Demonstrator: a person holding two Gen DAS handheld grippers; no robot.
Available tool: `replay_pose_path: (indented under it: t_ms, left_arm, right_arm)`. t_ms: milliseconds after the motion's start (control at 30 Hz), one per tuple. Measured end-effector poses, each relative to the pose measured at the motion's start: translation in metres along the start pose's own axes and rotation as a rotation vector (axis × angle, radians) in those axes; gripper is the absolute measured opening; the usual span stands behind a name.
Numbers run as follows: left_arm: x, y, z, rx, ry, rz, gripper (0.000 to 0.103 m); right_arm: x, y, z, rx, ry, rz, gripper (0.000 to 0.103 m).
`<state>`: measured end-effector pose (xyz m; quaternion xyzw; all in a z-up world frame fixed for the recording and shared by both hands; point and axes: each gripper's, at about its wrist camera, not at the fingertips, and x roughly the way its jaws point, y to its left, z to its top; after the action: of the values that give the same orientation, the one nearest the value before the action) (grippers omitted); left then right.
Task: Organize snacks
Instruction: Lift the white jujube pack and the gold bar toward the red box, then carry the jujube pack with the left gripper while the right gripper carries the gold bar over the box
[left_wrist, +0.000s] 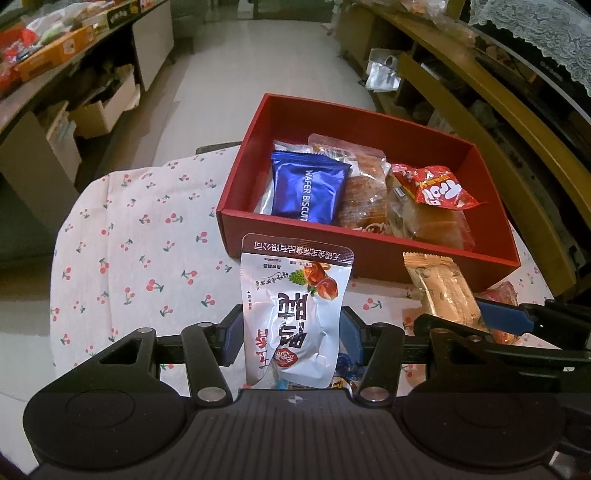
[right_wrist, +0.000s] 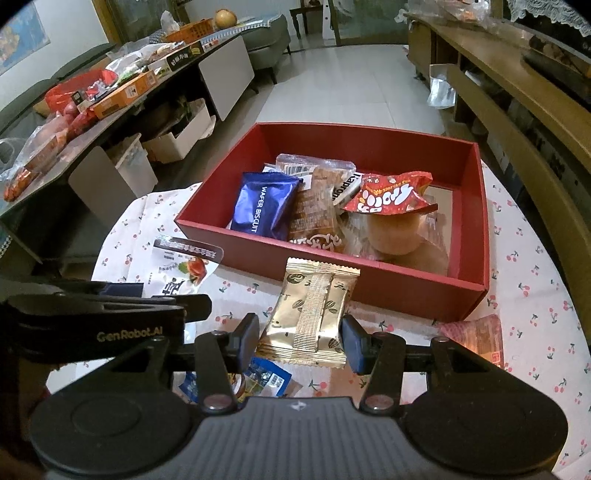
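Note:
My left gripper (left_wrist: 291, 336) is shut on a white snack pouch (left_wrist: 295, 310) with red fruit printed on it, held above the cherry-print tablecloth just short of the red box (left_wrist: 369, 266). My right gripper (right_wrist: 301, 338) is shut on a gold snack packet (right_wrist: 314, 314), also in front of the red box (right_wrist: 332, 280). Inside the box lie a blue wafer biscuit pack (right_wrist: 264, 208), brown cake packs (right_wrist: 314, 218) and a cup with a red lid (right_wrist: 395, 221). The gold packet (left_wrist: 443, 291) and right gripper show at the right of the left wrist view.
Loose snacks lie under the grippers: a blue packet (right_wrist: 269, 376) and a reddish packet (right_wrist: 476, 336) on the round table's cloth (left_wrist: 129, 240). A cluttered long table (right_wrist: 92, 96) stands left; wooden shelving (right_wrist: 517, 122) stands right. Tiled floor lies beyond the box.

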<state>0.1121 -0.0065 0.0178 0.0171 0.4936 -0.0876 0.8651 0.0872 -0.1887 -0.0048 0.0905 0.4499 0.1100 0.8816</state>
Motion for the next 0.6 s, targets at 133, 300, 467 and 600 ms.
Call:
replay_pose_path:
  t_ms: [133,300,467,600]
  left_arm:
    - [-0.002,-0.001,0.001,0.006,-0.01,0.003,0.061]
    - [-0.005,-0.003,0.001,0.012,-0.024,0.01,0.061]
    - [-0.009,-0.007,0.004,0.02,-0.045,0.017,0.06]
    - [-0.011,-0.009,0.006,0.027,-0.062,0.023,0.06]
  right_arm:
    - [-0.002,-0.001,0.001,0.003,-0.008,0.001,0.055]
    - [-0.004,-0.002,0.002,0.007,-0.015,0.002,0.055]
    - [-0.007,-0.004,0.004,0.012,-0.029,0.002,0.055]
    - [-0.009,-0.004,0.006,0.012,-0.045,-0.005,0.055]
